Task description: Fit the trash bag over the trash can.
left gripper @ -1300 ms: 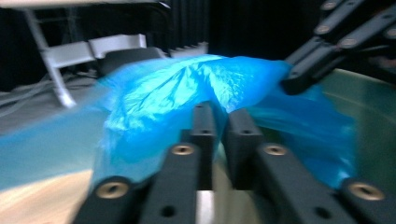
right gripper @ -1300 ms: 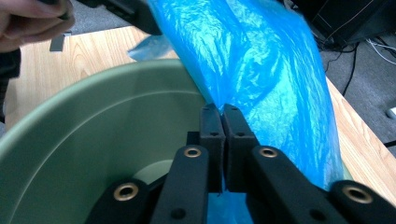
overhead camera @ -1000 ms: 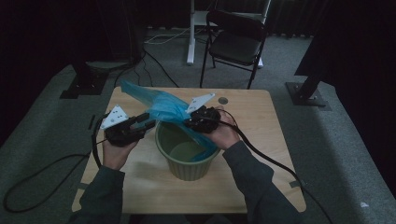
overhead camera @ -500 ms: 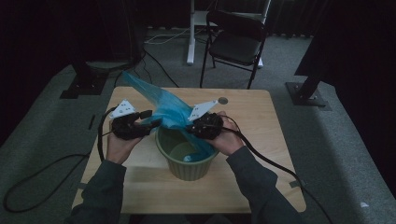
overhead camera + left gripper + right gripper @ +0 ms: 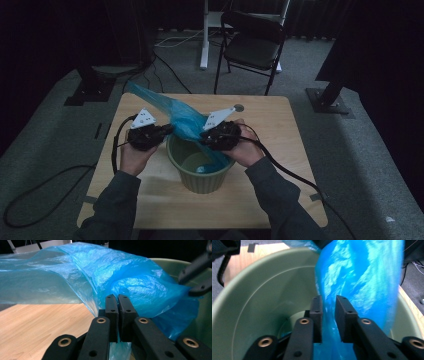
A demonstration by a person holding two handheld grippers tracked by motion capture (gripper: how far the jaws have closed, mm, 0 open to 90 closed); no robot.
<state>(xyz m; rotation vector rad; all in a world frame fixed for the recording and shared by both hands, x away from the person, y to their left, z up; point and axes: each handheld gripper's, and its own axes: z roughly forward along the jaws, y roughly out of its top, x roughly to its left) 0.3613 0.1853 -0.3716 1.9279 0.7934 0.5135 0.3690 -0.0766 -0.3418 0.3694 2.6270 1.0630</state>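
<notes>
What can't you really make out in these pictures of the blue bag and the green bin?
- Bottom of the green bin, high view: partly covered by the blue bag.
- Bag's far end, left gripper view: cut off by the frame edges.
- Bag surface, right gripper view: blurred.
- Room behind the table, high view: too dark.

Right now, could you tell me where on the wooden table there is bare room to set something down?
The light wooden table is bare right of the right gripper, and along the near edge in front of the green plastic bucket. It is crowded at the middle and far left, where the blue plastic bag drapes between bucket and left gripper.
</notes>
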